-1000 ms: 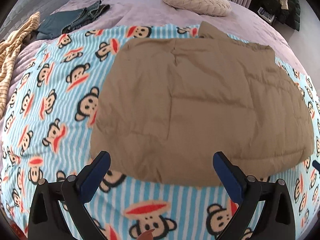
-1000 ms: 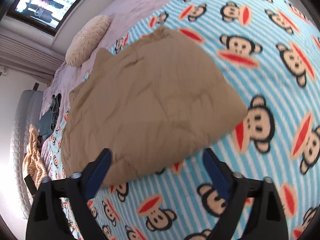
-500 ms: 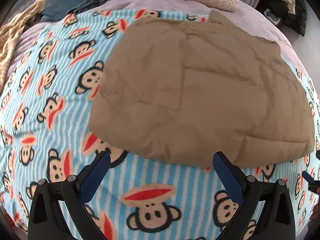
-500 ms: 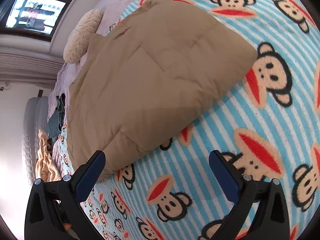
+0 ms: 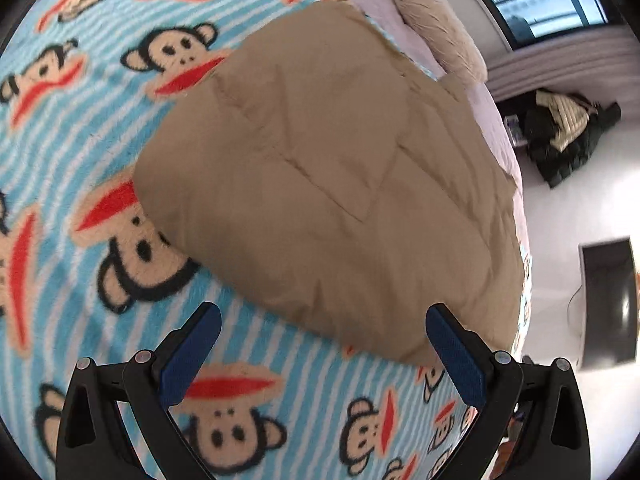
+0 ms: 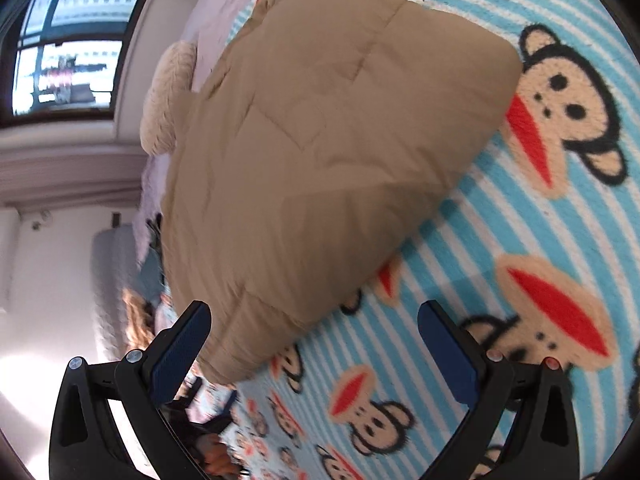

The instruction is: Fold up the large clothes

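Only the left view shows the dark jacket [image 5: 568,132] beyond the tan garment [image 5: 340,184].

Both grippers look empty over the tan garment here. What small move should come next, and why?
Probably lower both grippers to the tan garment's near edge and close on it. The left gripper and right gripper have their jaws wide open and hold nothing, and the garment lies flat on the monkey-print blanket, its edge just ahead of the fingertips.
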`<state>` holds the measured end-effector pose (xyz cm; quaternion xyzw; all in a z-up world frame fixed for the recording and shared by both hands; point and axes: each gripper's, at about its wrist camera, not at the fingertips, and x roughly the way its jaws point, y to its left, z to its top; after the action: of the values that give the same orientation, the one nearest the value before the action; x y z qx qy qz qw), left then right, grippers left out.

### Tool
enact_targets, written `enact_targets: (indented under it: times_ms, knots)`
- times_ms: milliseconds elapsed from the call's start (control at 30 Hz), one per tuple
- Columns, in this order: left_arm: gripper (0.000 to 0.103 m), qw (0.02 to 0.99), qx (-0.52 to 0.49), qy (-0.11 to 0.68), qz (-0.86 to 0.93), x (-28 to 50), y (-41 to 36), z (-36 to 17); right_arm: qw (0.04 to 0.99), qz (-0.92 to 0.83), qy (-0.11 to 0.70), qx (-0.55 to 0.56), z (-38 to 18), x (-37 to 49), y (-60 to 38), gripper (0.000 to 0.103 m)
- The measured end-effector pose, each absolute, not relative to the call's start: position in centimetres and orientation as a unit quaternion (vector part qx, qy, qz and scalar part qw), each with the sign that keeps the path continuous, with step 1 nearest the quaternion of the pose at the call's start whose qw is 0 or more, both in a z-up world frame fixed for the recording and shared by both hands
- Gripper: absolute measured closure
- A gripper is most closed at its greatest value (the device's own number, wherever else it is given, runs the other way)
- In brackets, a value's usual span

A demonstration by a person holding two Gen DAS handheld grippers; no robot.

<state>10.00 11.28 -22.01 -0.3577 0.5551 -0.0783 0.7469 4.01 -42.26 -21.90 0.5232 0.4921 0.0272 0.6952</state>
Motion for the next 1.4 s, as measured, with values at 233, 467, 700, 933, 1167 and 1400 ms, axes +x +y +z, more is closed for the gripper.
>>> enact_targets:
  times_ms: [233,467,700,933,1167,1400]
  knots:
    - [0.000,0.758,-0.365,0.536,-0.073,14.0,11.2,-22.9,0.687,0.060,0.472,0.549,-23.4,7.3,-42.1,0.000]
    - [0.019,0.760,-0.393,0.516,-0.038,16.9,11.0,-24.7,0.677,0.077,0.457,0.572,-25.1,11.1,-41.5,0.000]
    - [0.084,0.797,-0.347,0.489,-0.081,16.8,10.2,-21.3,0.644,0.060,0.448,0.617,-26.2,10.5,-42.2,0.072]
    - [0.085,0.820,-0.311,0.463,-0.132,14.4,10.1,-16.4,0.670,0.086,0.434,0.596,-22.7,8.9,-41.8,0.080]
    - [0.085,0.811,-0.298,0.473,-0.171,9.0,11.5,-14.1,0.674,0.085,0.448,0.581,-20.7,2.6,-40.9,0.080]
    - [0.085,0.776,-0.303,0.522,-0.182,0.7,13.6,-15.7,0.653,0.061,0.468,0.593,-21.0,-4.9,-40.2,0.080]
